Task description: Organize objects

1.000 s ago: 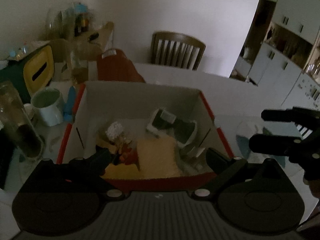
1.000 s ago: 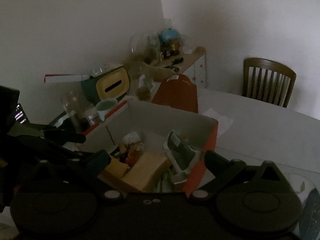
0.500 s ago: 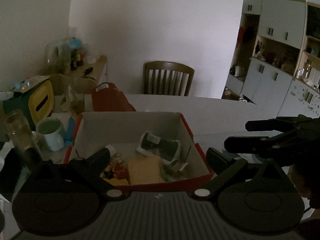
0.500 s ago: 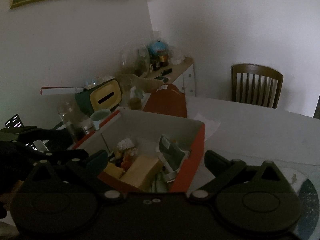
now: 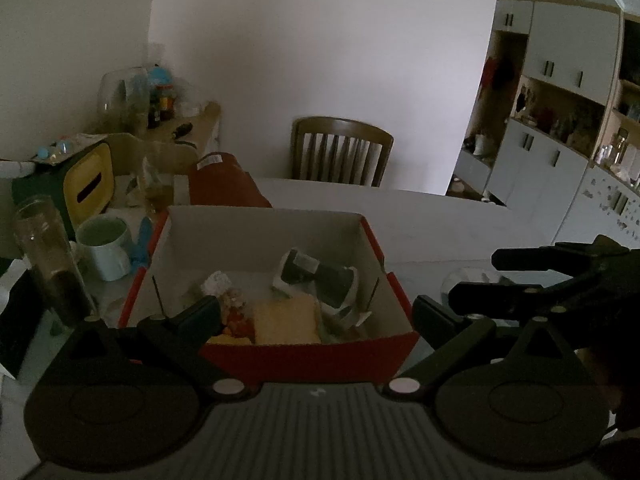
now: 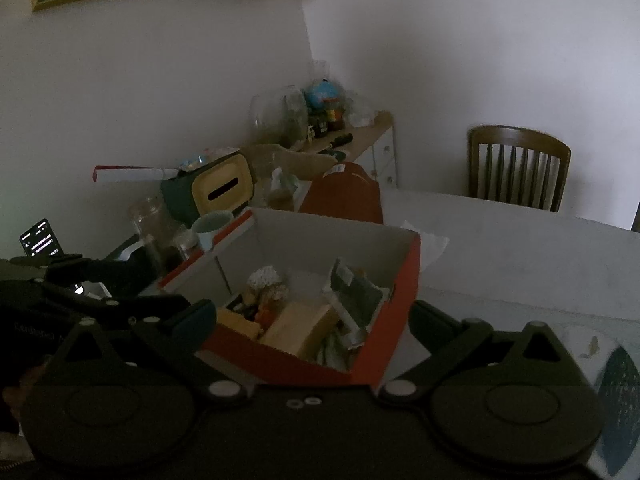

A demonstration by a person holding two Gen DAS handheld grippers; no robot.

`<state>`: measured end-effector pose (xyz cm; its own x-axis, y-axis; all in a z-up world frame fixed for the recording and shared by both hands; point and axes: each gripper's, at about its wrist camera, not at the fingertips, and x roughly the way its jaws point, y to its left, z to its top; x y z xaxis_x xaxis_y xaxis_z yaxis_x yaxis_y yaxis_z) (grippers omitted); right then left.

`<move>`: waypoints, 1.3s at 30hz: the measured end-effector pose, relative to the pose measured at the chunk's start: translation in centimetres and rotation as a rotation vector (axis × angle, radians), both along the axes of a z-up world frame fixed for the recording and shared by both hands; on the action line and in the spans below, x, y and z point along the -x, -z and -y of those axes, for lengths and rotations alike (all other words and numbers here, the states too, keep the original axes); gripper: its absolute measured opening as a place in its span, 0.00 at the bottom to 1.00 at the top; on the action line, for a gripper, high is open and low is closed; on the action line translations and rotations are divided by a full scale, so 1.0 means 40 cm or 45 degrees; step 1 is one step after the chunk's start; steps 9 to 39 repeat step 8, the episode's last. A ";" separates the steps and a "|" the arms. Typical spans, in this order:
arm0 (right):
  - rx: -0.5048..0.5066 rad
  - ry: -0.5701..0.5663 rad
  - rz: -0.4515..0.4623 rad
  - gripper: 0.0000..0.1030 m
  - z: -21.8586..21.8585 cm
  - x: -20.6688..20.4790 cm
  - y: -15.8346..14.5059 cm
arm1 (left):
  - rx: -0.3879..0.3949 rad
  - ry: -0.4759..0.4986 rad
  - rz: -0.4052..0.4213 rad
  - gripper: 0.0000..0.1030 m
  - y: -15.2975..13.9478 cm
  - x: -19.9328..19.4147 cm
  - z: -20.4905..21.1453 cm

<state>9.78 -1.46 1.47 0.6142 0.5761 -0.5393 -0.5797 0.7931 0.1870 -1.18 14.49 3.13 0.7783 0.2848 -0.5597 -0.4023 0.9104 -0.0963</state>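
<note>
On the white table (image 5: 460,220), just ahead of both our grippers, stands the red cardboard box (image 5: 304,354) with its white inside, and the things to be organized lie in its bottom: a tan block (image 5: 286,318), a small figure with a white knitted top (image 6: 266,282), and a dark gadget with a white frame (image 5: 316,276) leaning toward the right wall. In dim light we cannot name them more closely.

Our left gripper (image 5: 316,316) is spread wide, its fingers flanking the near wall of the box, and it grasps nothing. Our right gripper (image 6: 312,320) is equally wide and empty, hovering at the box's near right corner. Neither touches the box, so far as we can tell.

Beside the box on its left stand a pale mug (image 5: 106,248), a tall glass jar (image 5: 48,256) and a green-and-yellow tissue holder (image 6: 218,186); a red bag (image 6: 344,196) sits behind it, and a wooden chair (image 6: 520,168) waits at the far edge.

We judge the packing done, or nearly so, and ourselves between steps. A further move would call for choosing some loose thing outside the box, or gripping opposite walls to shift it.
</note>
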 end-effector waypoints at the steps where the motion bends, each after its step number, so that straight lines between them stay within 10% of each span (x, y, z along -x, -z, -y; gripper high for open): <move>1: -0.001 0.002 -0.003 1.00 0.001 0.001 0.001 | 0.005 0.003 -0.001 0.99 0.000 0.002 0.001; 39: 0.010 0.015 -0.014 1.00 0.005 0.005 0.006 | 0.013 0.008 -0.010 0.99 0.004 -0.002 0.008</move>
